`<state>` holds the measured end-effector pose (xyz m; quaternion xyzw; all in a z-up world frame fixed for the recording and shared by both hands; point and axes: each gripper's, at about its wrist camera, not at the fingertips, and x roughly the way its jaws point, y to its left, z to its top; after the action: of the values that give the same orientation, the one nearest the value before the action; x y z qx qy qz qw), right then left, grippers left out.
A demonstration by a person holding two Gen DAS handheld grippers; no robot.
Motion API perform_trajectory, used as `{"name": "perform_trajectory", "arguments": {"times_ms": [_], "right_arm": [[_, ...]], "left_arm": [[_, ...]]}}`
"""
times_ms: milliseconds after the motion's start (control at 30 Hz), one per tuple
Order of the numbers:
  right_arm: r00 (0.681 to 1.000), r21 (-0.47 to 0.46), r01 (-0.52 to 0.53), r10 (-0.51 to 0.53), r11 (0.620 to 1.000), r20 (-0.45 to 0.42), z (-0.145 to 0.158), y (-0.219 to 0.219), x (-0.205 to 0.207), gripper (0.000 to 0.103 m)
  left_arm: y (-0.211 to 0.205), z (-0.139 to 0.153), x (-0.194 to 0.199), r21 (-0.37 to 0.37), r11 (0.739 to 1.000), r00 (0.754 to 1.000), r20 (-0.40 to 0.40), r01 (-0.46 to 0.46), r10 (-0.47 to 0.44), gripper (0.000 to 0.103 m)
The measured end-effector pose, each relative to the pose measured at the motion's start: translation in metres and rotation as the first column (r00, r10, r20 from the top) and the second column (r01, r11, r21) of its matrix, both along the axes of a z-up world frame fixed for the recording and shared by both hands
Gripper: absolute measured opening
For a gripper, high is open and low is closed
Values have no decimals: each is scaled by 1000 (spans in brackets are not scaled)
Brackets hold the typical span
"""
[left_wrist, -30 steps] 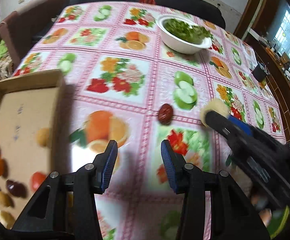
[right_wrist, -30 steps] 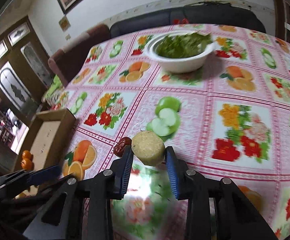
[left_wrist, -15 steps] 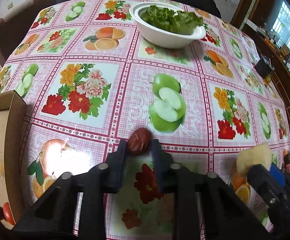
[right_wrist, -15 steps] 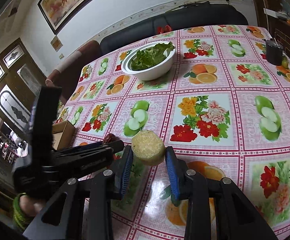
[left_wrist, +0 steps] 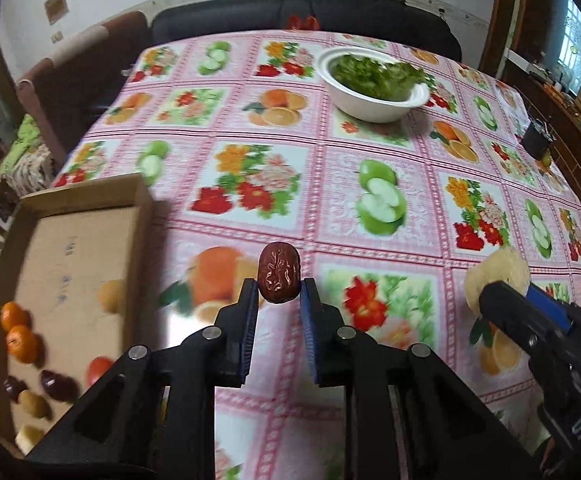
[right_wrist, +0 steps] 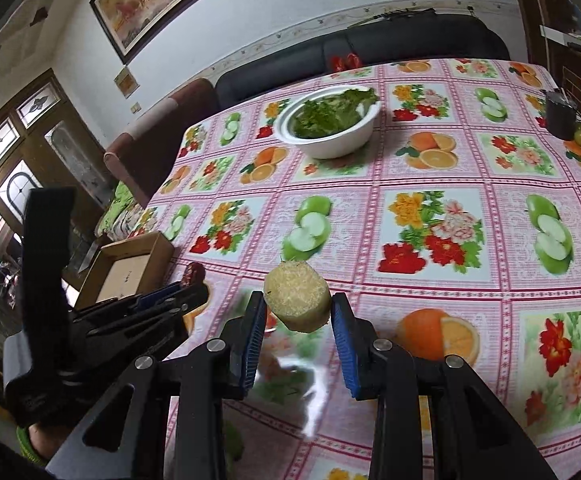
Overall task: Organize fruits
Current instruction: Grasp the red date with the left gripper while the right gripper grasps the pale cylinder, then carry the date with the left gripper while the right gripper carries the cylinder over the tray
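Note:
My left gripper [left_wrist: 279,289] is shut on a wrinkled red date [left_wrist: 279,277] and holds it above the fruit-print tablecloth, just right of the cardboard box [left_wrist: 142,216]. The box holds tangerines [left_wrist: 18,336], dark dates [left_wrist: 56,384], a tomato and pale pieces. My right gripper [right_wrist: 298,305] is shut on a pale yellow round fruit chunk [right_wrist: 296,300] and holds it above the table. It shows at the right of the left wrist view [left_wrist: 494,280]. The left gripper and its date [right_wrist: 194,273] show at the left of the right wrist view, beside the box [right_wrist: 130,268].
A white bowl of green leaves [left_wrist: 374,84] stands at the far middle of the table. A dark cup [right_wrist: 560,114] sits near the far right edge. A dark sofa [left_wrist: 290,20] and a brown chair [right_wrist: 158,128] stand behind the table.
My left gripper closed on the red date and lifted it off the cloth, drawing back toward the box. My right gripper kept its hold on the pale chunk and rose.

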<state>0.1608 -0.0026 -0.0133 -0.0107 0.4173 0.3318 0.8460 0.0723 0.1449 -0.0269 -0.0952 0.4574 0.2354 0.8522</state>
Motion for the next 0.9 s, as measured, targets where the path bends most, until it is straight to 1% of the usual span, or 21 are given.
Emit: {"name": "perform_trajectory", "arguments": {"times_ms": [67,267,900], "right_arm": [[1000,-1,-11,11,1000,2,1,6,-5,34],[999,-8,-50,50,999,8,2,25,-19,34],[993,-25,-115,115,993,27,10,57,-40,34]], "left_arm": [[4,3,-10,11,1000,1000,6,-15,15,19],[19,10,-28,7,999,999,16,-52,52,19],[48,25,-64,12,994,992,57,-112,111,19]]}}
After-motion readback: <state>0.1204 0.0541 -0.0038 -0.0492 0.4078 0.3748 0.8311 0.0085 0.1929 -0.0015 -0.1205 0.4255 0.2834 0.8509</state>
